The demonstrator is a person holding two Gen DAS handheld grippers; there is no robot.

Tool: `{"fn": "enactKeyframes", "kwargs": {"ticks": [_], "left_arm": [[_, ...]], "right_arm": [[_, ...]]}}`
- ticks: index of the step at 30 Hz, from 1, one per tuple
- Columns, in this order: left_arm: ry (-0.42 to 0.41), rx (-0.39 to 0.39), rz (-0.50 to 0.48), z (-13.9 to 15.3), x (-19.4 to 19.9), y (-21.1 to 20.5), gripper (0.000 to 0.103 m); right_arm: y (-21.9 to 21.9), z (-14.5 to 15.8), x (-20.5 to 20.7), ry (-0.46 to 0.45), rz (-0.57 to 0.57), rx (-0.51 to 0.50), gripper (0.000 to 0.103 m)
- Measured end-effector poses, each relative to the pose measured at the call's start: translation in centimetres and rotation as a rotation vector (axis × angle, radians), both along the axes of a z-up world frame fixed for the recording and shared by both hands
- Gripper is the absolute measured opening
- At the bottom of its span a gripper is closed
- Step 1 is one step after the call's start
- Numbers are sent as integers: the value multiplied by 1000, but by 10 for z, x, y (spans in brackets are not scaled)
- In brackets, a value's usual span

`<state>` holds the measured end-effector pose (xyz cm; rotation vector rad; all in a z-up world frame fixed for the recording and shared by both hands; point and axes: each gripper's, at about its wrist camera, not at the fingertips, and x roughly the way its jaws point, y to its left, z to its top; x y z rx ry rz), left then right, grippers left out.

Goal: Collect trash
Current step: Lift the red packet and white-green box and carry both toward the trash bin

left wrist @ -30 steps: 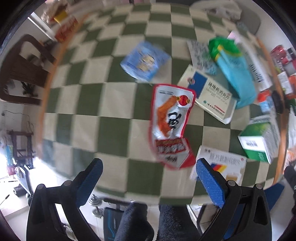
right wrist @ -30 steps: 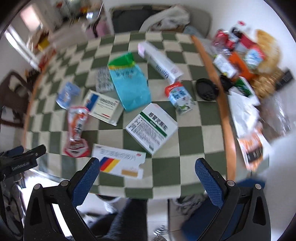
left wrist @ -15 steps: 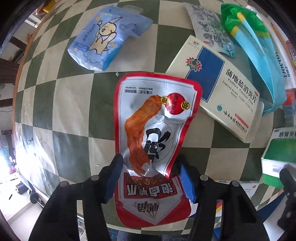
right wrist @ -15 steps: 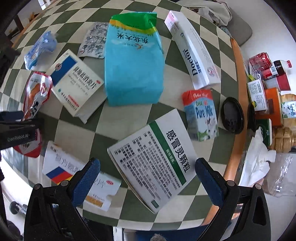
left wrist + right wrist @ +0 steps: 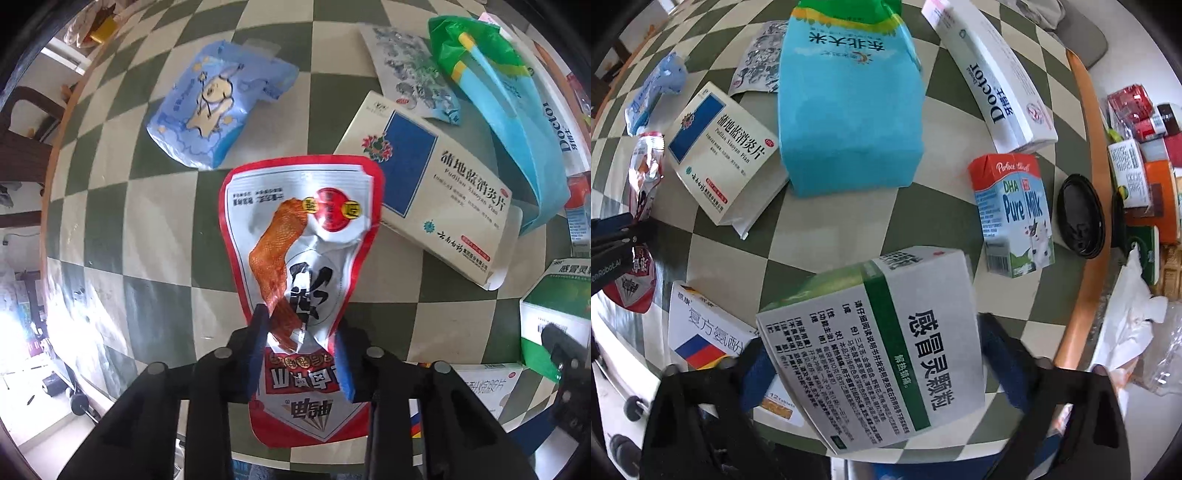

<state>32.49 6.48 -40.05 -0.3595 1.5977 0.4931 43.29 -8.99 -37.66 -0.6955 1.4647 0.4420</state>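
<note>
My left gripper (image 5: 301,354) is shut on a red and white snack pouch (image 5: 299,236), pinching its crumpled middle; the pouch lies over the checked tablecloth (image 5: 162,206). The pouch also shows at the left of the right wrist view (image 5: 646,173). My right gripper (image 5: 875,354) is shut on a white and green medicine box (image 5: 882,343), tilted up off the table. Its fingers sit on the box's two sides.
On the table lie a blue pouch (image 5: 218,107), a white and blue pill box (image 5: 432,192), a turquoise rice bag (image 5: 849,99), a long Doctor box (image 5: 990,77), a milk carton (image 5: 1015,214), a flag-marked box (image 5: 709,332) and a black lid (image 5: 1080,216). Clutter fills the right shelf (image 5: 1137,147).
My left gripper has closed on the snack pouch and crumpled it. My right gripper has moved in, closed on the green and white box and tipped it up.
</note>
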Motion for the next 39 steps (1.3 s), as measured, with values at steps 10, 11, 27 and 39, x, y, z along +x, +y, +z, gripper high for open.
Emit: {"fn": "enactKeyframes", "kwargs": {"ticks": [10, 11, 27, 39], "left_arm": [[-50, 7, 0, 42, 17, 3, 9], [-55, 5, 1, 45, 17, 3, 9], [-214, 74, -16, 144, -33, 7, 7], [-383, 87, -169, 161, -144, 5, 7]], "right_arm": [[-12, 22, 8, -18, -90, 130, 86], [-12, 27, 7, -23, -95, 142, 85], [-14, 88, -19, -94, -167, 282, 80], [-26, 144, -140, -177, -309, 418, 79]]}}
